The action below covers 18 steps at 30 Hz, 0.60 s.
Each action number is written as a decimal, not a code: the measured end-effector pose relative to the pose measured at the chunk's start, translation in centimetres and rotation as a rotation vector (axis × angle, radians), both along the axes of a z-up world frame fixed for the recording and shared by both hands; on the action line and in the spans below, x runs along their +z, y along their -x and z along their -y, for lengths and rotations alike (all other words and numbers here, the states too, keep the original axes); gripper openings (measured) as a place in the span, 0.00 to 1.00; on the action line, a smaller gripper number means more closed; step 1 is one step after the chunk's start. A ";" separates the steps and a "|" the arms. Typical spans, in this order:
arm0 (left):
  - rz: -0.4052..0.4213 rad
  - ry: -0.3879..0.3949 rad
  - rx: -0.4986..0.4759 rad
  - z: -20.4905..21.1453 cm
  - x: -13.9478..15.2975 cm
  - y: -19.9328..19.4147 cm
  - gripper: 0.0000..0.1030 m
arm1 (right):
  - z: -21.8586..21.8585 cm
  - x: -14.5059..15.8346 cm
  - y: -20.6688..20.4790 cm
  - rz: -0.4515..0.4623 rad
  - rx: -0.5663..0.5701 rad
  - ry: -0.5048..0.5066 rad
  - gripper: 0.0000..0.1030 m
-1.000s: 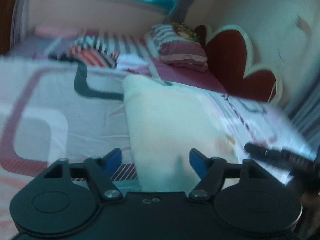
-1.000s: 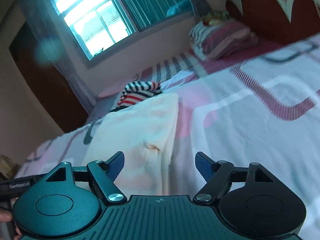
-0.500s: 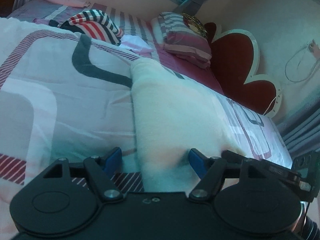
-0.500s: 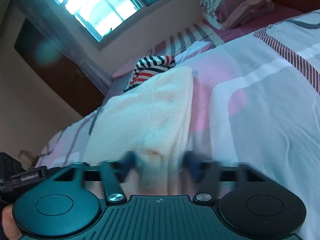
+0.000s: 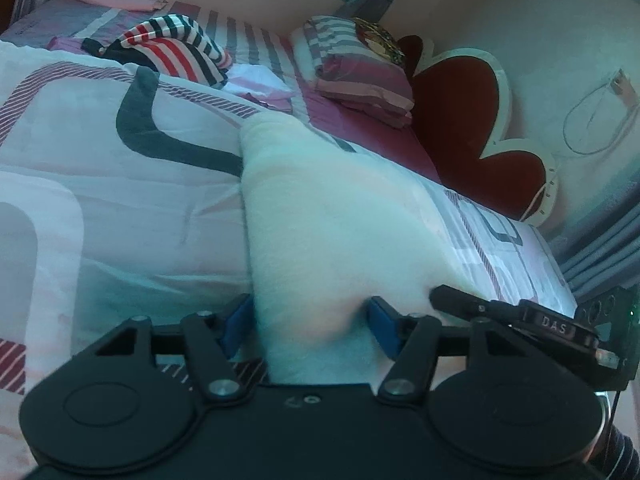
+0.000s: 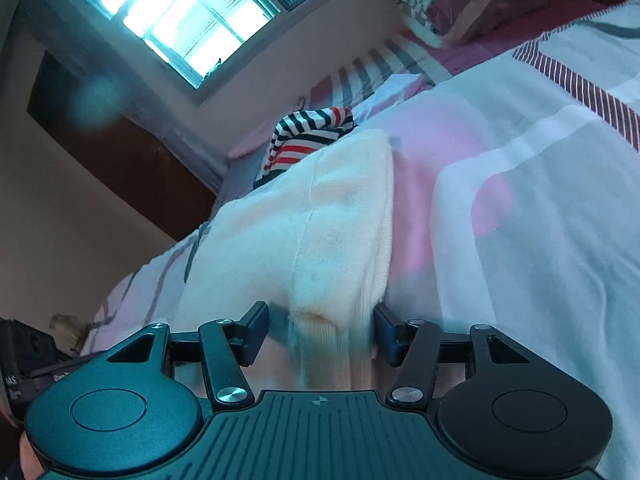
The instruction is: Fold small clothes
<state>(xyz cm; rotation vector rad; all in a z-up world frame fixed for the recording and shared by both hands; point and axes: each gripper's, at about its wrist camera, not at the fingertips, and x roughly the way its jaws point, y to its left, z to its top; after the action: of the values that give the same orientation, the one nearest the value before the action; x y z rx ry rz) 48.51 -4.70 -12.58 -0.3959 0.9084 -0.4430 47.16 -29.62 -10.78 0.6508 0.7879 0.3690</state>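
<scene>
A cream fleece garment (image 5: 320, 208) lies folded lengthwise on the patterned bedspread (image 5: 80, 180). My left gripper (image 5: 310, 324) sits at its near end with the cloth filling the gap between the blue pads; the jaws are closing. In the right wrist view, the same cream garment (image 6: 320, 220) has its ribbed near corner between the pads of my right gripper (image 6: 320, 332). Those jaws are opening: the left pad stands off the cloth and the right pad brushes its edge. The right gripper's finger (image 5: 500, 312) shows just right of the left one.
A red, white and black striped garment (image 5: 172, 48) lies bunched at the far side of the bed, also the striped garment (image 6: 308, 132). A striped pillow (image 5: 360, 76) rests against the red headboard (image 5: 460, 120). A window (image 6: 180, 12) and a dark wardrobe are beyond the bed.
Both grippers dropped toward the garment's near end. The left jaws narrowed around the cloth. The right jaws pinched in on the corner, then spread apart again.
</scene>
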 end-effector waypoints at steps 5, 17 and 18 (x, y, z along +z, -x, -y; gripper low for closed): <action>-0.002 -0.030 0.015 1.2 0.1 -0.6 0.59 | -1.3 0.1 -0.4 0.022 0.014 0.065 0.54; 0.077 -0.112 0.013 2.9 2.1 0.6 0.28 | -7.0 2.5 1.5 0.116 0.025 0.364 0.29; 0.085 -0.121 0.010 3.0 2.4 0.9 0.27 | -7.7 2.8 1.8 0.130 0.028 0.397 0.29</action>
<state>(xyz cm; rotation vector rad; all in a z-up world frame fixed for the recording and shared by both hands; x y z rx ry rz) 47.60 -7.72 -10.18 -0.2688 0.8456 -0.3910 45.40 -21.96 -7.99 0.2415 0.7200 0.2661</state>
